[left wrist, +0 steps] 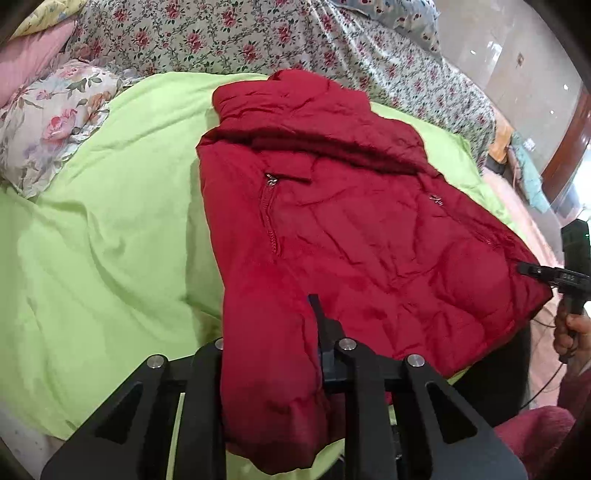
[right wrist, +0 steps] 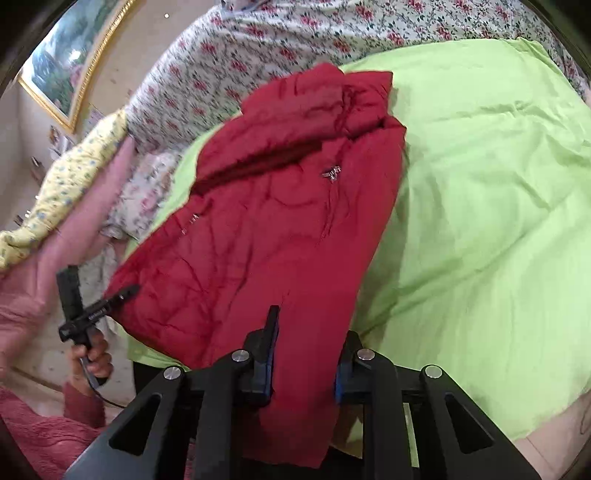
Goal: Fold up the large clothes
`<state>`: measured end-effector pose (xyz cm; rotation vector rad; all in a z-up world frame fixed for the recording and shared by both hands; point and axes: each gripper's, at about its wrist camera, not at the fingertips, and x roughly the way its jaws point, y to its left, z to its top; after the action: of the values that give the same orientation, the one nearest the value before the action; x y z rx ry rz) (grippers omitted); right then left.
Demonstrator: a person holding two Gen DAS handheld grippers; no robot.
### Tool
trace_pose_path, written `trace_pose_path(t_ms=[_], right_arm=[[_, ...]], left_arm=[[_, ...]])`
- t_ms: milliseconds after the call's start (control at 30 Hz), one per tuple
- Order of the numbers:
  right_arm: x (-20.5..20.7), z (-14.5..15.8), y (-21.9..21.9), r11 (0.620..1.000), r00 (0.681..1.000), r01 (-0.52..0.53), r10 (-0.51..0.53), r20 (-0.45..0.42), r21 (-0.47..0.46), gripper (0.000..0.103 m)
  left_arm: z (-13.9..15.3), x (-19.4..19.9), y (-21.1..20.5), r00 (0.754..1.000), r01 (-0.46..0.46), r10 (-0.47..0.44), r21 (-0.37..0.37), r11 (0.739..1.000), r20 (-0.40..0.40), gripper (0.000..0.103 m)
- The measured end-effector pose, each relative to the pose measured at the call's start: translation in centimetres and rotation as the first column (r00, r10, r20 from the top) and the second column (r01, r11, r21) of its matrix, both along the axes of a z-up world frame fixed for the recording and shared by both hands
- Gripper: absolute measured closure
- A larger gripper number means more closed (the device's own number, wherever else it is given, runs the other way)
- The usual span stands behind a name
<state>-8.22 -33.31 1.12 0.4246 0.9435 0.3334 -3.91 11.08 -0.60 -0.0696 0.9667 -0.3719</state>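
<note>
I have both the left gripper and right gripper clamped on the near hem corners of the red jacket, whose length runs away from me across the green sheet.

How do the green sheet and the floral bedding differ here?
The green sheet is plain lime; the floral bedding is pale with a red flower print. The red jacket lies on the green sheet; none of it rests on the floral bedding. The green sheet is nearer the left gripper and right gripper; the floral bedding lies beyond. Both are wrinkled.
</note>
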Motion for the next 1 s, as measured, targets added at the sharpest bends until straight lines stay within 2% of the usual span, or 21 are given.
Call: trace_pose_path(t_ms=[167,267,400,500,600,767,1000], right_arm=[[-0.3,-0.1,-1.1,0.999,1.000,0.010,-0.010,0.000,0.040,0.082],[0.0,-0.2,-2.0,0.995,0.999,0.031,-0.033,0.012,0.094,0.083],[0.9,0.4,-3.0,0.982,0.996,0.066,-0.077,0.056,0.177,0.084],[1.7,1.3,-3.1,0.980,0.991,0.084,-0.102,0.090,0.182,0.085],[3.0,2.5,-3.5,0.975,0.982,0.108,-0.136,0.135,0.196,0.085],[5.6,4.6,-4.5,0.958,0.958,0.153,-0.205,0.202,0.244,0.085],[8.9,7.1,-4.3,0.960,0.933,0.190,-0.242,0.265,0.205,0.086]], left_arm=[[-0.5,-0.4,0.2,1.000,-0.010,0.010,-0.013,1.000,-0.019,0.085],[-0.4,0.4,1.2,0.999,-0.046,0.044,-0.077,0.996,-0.032,0.086],[1.7,1.6,1.4,0.997,-0.069,0.073,-0.139,0.988,0.025,0.087],[3.8,2.9,1.5,0.992,-0.082,0.099,-0.187,0.979,0.081,0.087],[5.2,4.8,1.6,0.985,-0.097,0.123,-0.203,0.974,0.121,0.087],[6.4,7.9,2.1,0.974,-0.140,0.178,-0.243,0.960,0.142,0.087],[7.3,11.6,1.9,0.960,-0.182,0.227,-0.250,0.951,0.166,0.086]])
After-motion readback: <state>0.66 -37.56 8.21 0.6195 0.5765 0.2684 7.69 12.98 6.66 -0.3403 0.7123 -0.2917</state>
